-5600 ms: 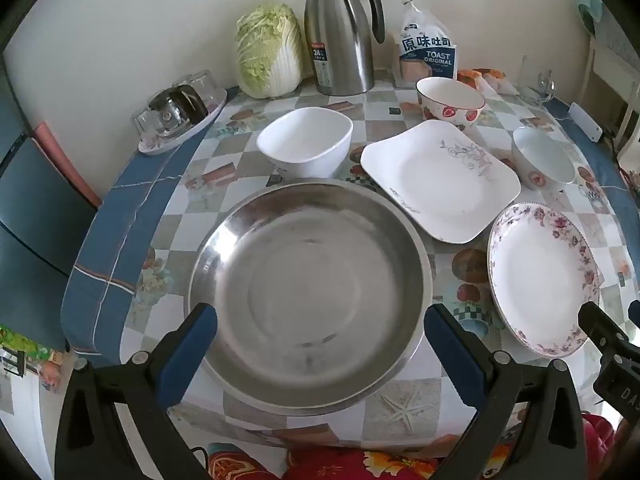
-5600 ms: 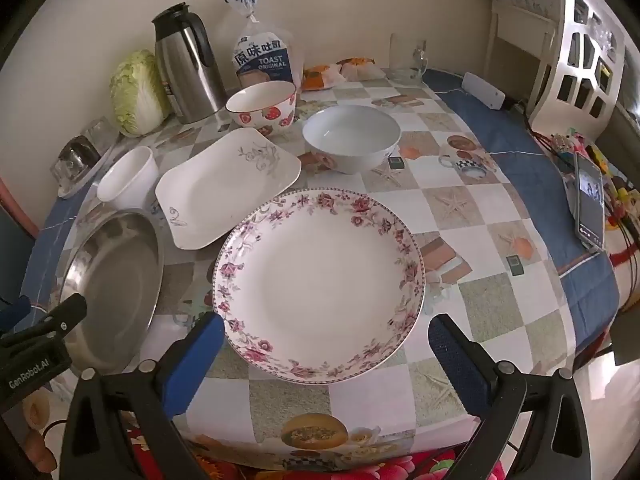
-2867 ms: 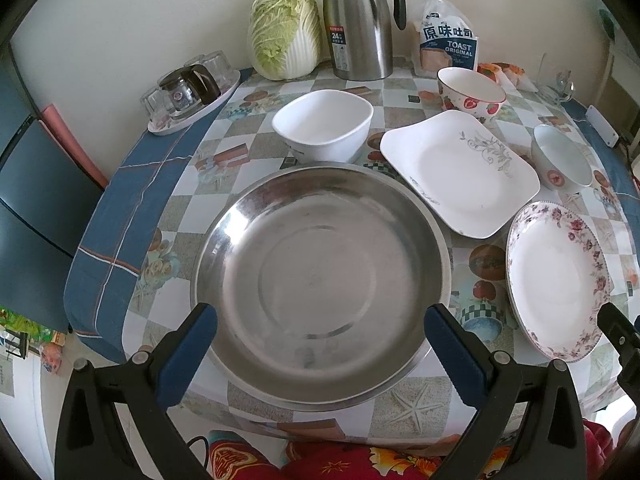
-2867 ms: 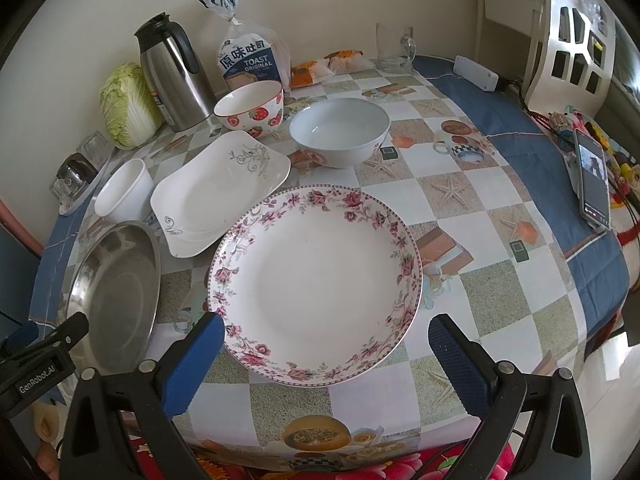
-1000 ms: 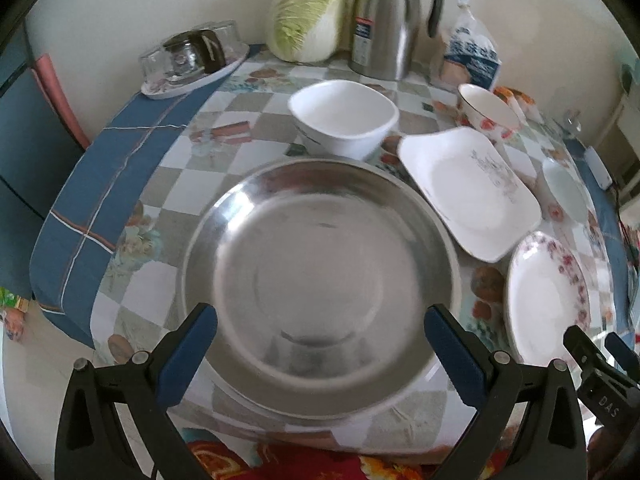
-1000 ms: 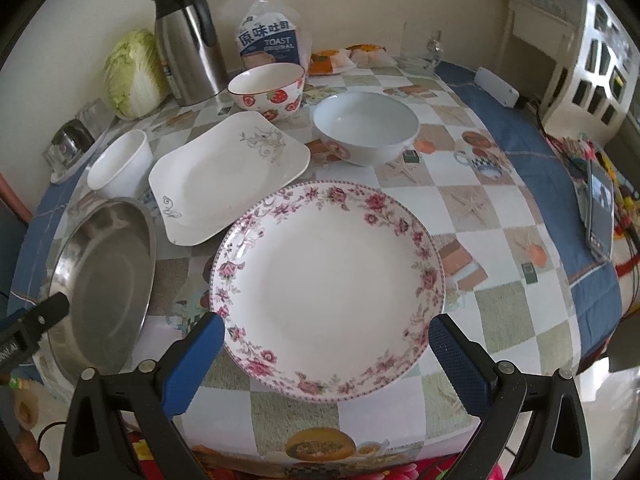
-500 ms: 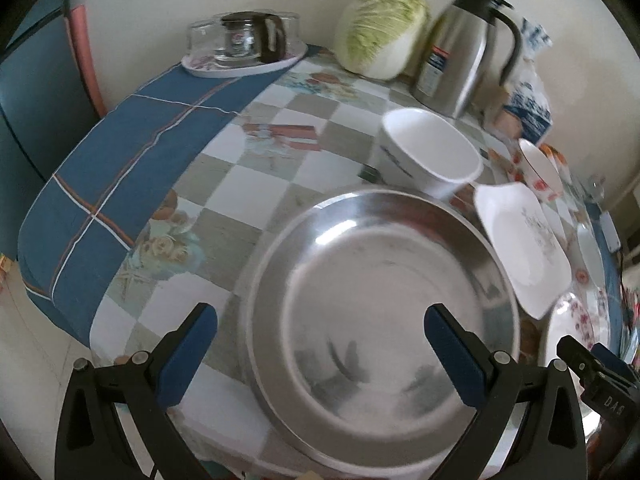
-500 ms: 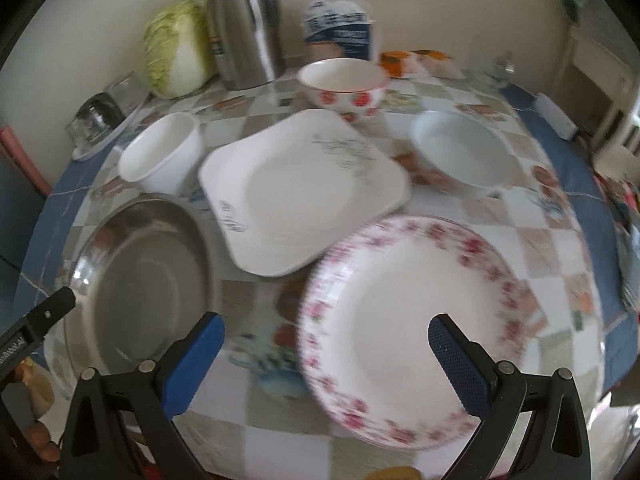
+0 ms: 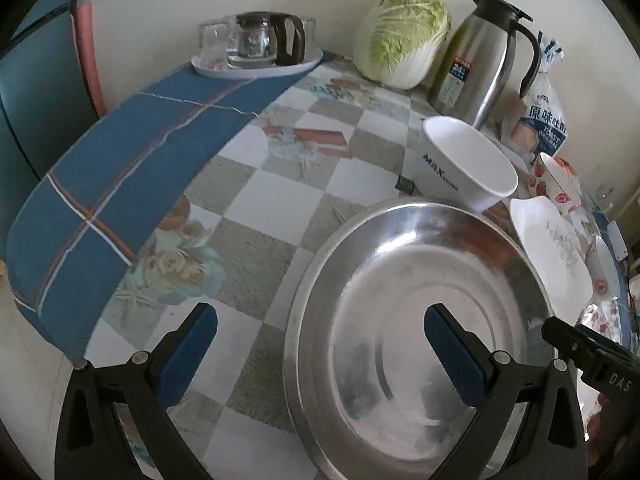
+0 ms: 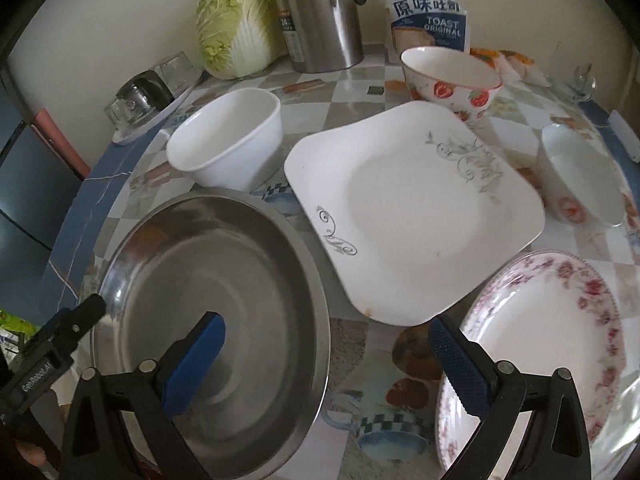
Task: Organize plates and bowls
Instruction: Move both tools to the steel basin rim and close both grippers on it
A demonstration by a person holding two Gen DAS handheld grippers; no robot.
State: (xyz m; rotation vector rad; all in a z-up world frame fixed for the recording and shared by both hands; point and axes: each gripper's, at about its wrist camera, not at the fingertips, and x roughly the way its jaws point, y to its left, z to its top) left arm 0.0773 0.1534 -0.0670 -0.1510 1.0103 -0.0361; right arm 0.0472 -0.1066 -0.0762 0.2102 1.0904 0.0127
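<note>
A large steel basin (image 9: 416,320) (image 10: 208,300) sits at the near left of the table. My left gripper (image 9: 320,356) is open, straddling the basin's left rim. My right gripper (image 10: 328,364) is open, straddling its right rim. A white square bowl (image 9: 464,164) (image 10: 228,136) stands behind the basin. A white square plate (image 10: 412,204) (image 9: 552,256) lies to the right. A floral round plate (image 10: 540,356), a strawberry bowl (image 10: 448,76) and a white round bowl (image 10: 580,176) lie further right.
A steel thermos (image 9: 476,64), a cabbage (image 9: 400,36), a toast bag (image 10: 428,16) and a tray of glasses (image 9: 256,48) line the back by the wall. The table's left edge (image 9: 60,280) drops off under a blue cloth.
Both grippers have swung left. The left now straddles the basin's left rim instead of the whole basin; the right moved from the floral plate to the basin's right rim.
</note>
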